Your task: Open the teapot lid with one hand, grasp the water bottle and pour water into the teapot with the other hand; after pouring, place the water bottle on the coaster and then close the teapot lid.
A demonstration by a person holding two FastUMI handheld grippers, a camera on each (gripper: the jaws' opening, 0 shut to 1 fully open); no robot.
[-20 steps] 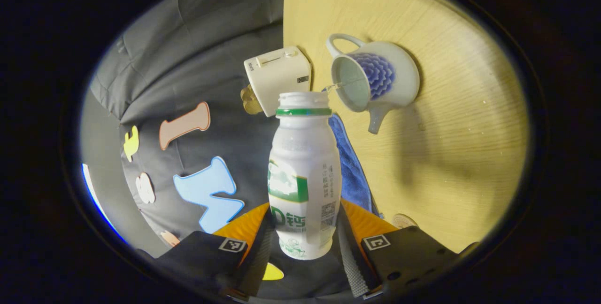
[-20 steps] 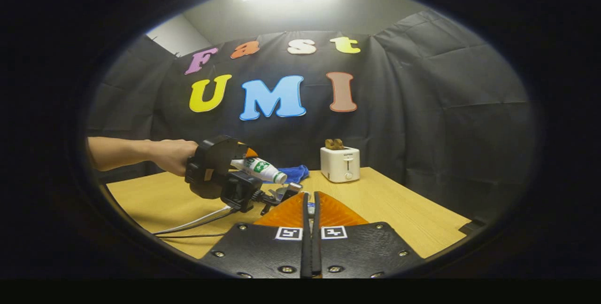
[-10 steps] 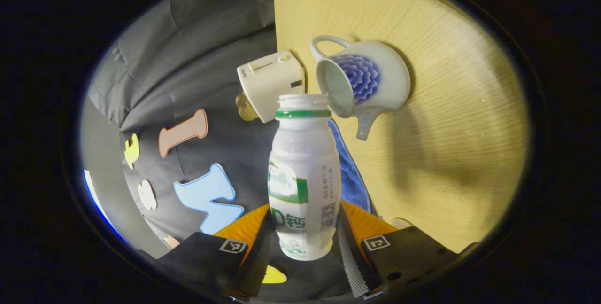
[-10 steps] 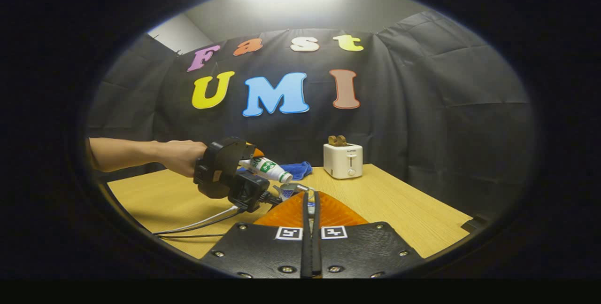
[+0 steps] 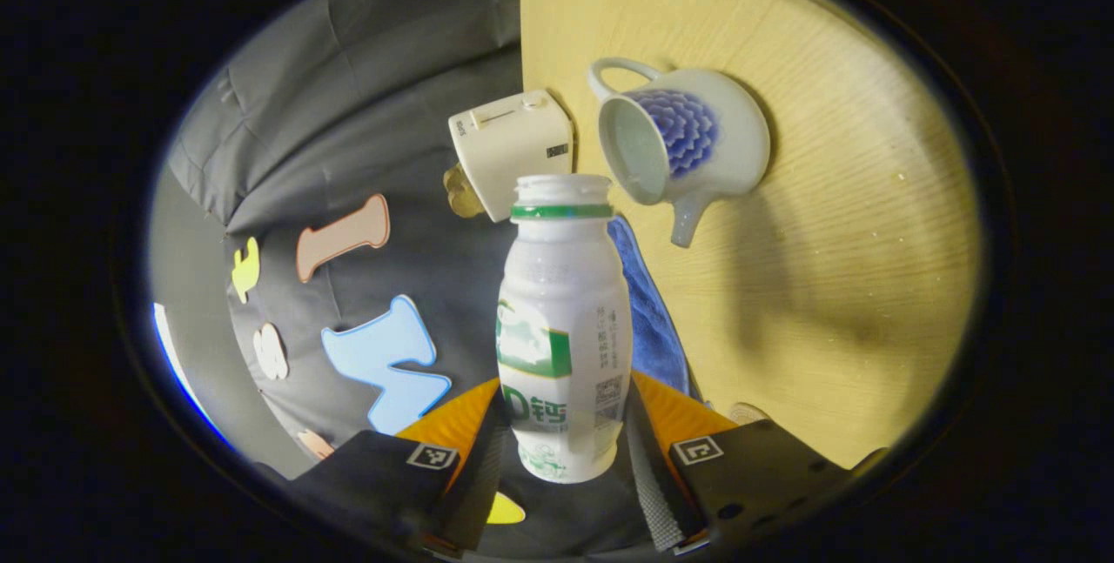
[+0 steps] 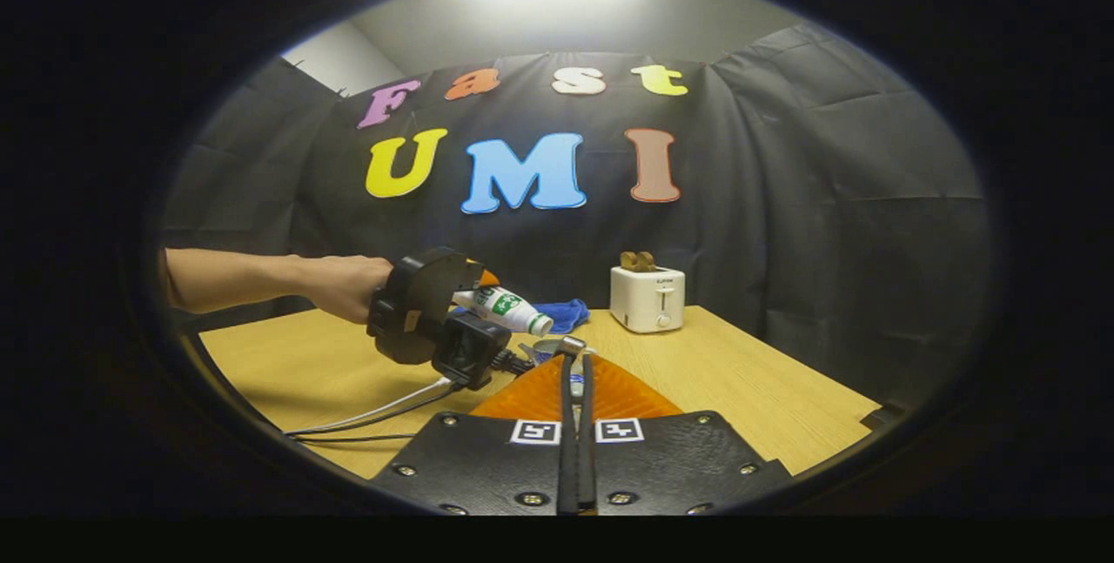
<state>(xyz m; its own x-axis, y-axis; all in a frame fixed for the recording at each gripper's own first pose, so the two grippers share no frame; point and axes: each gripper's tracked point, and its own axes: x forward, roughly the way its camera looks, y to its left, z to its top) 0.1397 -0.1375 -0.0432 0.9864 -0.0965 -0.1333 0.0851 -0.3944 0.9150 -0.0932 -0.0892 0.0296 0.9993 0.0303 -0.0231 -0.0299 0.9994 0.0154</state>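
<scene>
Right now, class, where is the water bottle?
In the left gripper view the water bottle sits clamped between the left gripper fingers, its open mouth just short of the lidless teapot, with the toaster behind.

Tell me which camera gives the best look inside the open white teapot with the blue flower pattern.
The left gripper view: the white teapot with the blue flower pattern faces the camera mouth-on, lid off, with handle and spout clear, beyond the white plastic bottle. The right gripper view catches just a sliver of it above the right gripper.
</scene>
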